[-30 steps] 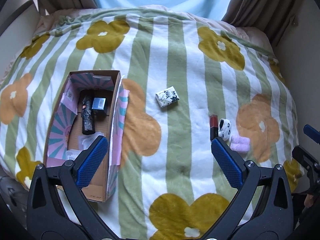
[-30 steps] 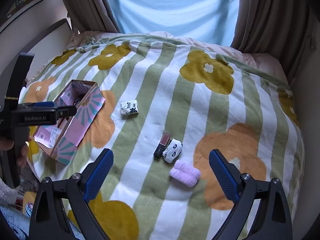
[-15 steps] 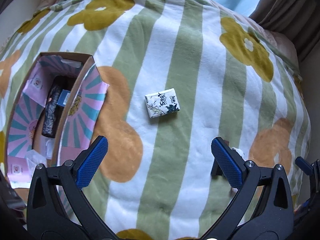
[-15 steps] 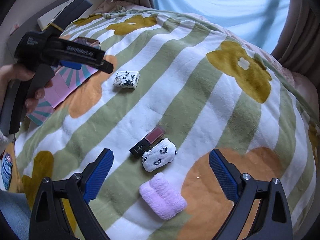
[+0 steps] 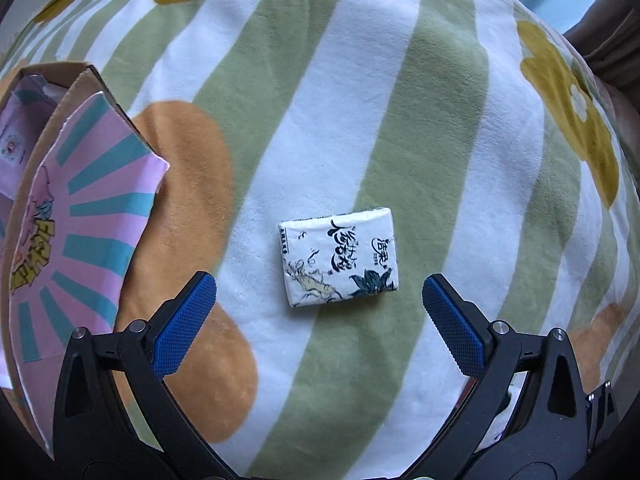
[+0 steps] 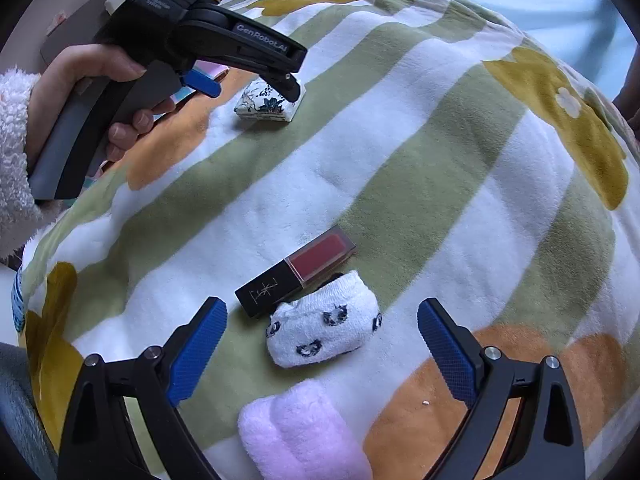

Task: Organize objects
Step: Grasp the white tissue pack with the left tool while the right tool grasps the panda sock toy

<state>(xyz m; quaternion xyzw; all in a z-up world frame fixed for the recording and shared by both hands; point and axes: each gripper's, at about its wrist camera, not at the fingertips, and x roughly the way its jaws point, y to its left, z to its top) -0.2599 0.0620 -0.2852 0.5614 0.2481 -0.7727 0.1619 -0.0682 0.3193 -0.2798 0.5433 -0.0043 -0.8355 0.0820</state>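
Tissue pack [image 5: 339,255]: small, flat, rectangular, white film wrapper with dark ink-style print; lying flat on the striped, flowered blanket [image 5: 420,92] of the bed, just right of the open cardboard box [image 5: 80,216] with pink-and-teal rayed flaps. Judged light, soft and compressible, wrapper probably a little slick; not fragile. Best taken across the two short ends or the long edges, low down, with moderate squeeze, since a hard pinch likely only crumples. Left hand-held gripper [image 5: 318,300]: jaws spread wide, empty, blue pads flanking the near edge of the pack, not touching; from the right wrist view, poised over the pack, gripped by a hand [image 6: 100,92] in a fluffy white sleeve. Right hand-held gripper [image 6: 322,328]: jaws likewise spread, empty, above a cluster well apart from the pack. Cluster: lip-colour tube [image 6: 296,270], black cap and red clear body, rigid, smooth, apt to slip or roll, best held across the flat sides near mid-length; white rolled sock [image 6: 324,336] with dark print, touching the tube, soft, light, forgiving anywhere across the roll; pink fluffy roll [image 6: 304,436], just below the sock, soft, bulky. Bedding yielding underneath: pressing down likely sinks items rather than firming a hold.
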